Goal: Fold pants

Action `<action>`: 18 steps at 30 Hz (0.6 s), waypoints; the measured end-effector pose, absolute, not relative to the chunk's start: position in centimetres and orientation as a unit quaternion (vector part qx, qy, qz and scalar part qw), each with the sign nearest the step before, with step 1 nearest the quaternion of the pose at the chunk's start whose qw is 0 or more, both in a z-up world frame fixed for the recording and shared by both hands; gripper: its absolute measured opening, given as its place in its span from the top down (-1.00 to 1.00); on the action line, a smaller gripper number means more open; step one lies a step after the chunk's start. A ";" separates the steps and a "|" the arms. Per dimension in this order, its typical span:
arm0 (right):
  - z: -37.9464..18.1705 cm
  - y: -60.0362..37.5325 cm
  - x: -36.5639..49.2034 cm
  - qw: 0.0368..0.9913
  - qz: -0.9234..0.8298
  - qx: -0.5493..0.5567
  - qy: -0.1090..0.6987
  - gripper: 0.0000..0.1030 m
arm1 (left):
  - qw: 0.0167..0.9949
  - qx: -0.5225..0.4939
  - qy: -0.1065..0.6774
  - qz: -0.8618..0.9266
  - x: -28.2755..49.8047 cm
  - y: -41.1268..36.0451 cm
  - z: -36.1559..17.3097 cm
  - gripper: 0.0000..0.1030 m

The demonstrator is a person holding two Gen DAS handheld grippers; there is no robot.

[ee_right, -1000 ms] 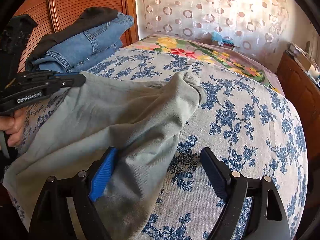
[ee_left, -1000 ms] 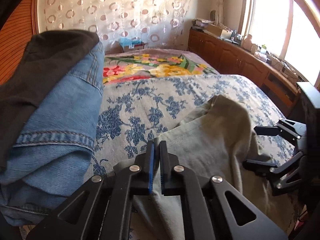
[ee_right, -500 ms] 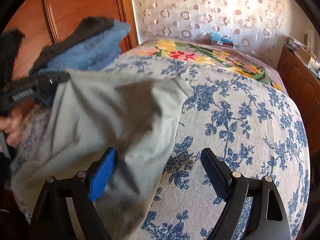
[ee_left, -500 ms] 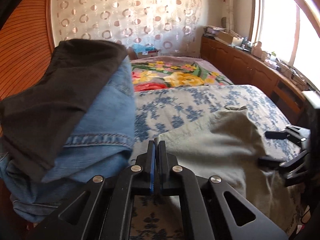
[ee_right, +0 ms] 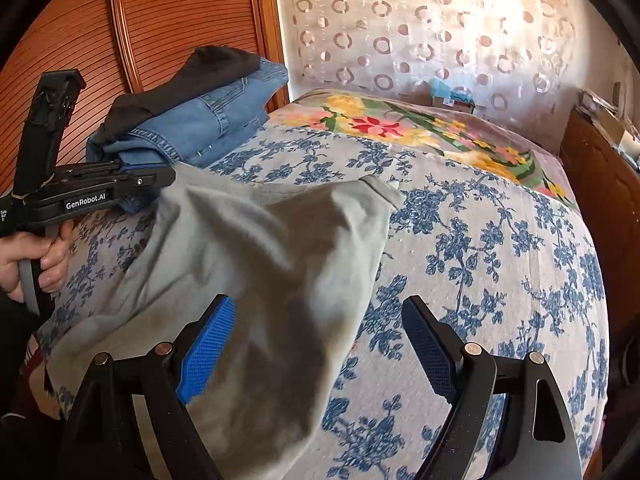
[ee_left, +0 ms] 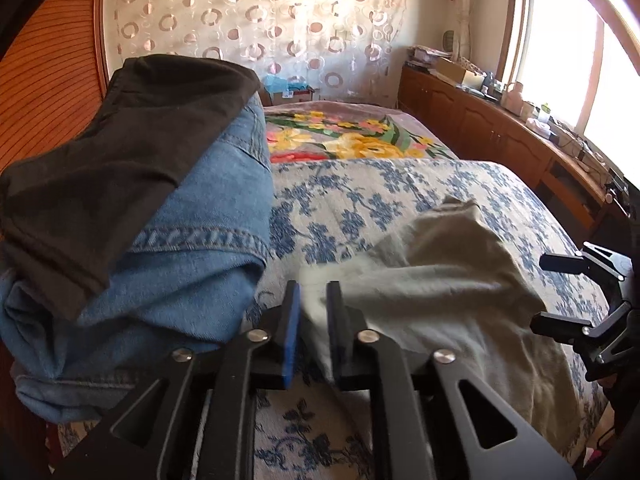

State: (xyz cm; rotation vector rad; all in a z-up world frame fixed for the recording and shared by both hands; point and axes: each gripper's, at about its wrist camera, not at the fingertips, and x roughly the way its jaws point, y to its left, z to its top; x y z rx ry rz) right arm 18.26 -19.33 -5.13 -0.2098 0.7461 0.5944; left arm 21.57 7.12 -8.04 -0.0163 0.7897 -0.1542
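The grey-green cotton pants are spread half-folded on the blue-flowered bedspread. One edge lies between the parted fingers of the left gripper; whether it is gripped cannot be told. The right gripper is held wide open over the near fold, nothing pinched. The step in hand is judged to be laying the fold flat: the edge is best lowered gently, corners matched. The stack of blue denim jeans, topped by a black garment, is crowded close on the left.

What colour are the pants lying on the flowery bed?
The soft cotton pants are pale grey-green, clearest in the right wrist view.
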 end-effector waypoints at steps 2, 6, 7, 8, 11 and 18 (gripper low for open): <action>-5.1 -19.3 17.9 0.883 0.285 -0.101 0.358 -0.69 | 0.917 -0.002 0.390 -0.084 21.1 6.7 -8.3 0.27; -5.2 -19.3 17.2 0.884 0.283 -0.099 0.358 -0.69 | 0.913 -0.005 0.395 -0.099 19.6 6.1 -8.9 -0.20; -5.2 -19.3 16.9 0.885 0.283 -0.098 0.358 -0.69 | 0.913 -0.005 0.396 -0.100 19.2 6.1 -9.1 -0.33; -5.2 -19.4 16.8 0.885 0.282 -0.097 0.358 -0.69 | 0.912 -0.005 0.397 -0.101 18.8 6.0 -9.3 -0.38; -5.3 -19.5 16.0 0.886 0.279 -0.095 0.359 -0.69 | 0.910 0.000 0.403 -0.100 18.0 5.7 -9.8 -0.49; -5.5 -19.7 14.5 0.886 0.274 -0.088 0.363 -0.69 | 0.902 0.010 0.422 -0.094 16.9 5.2 -11.0 -0.49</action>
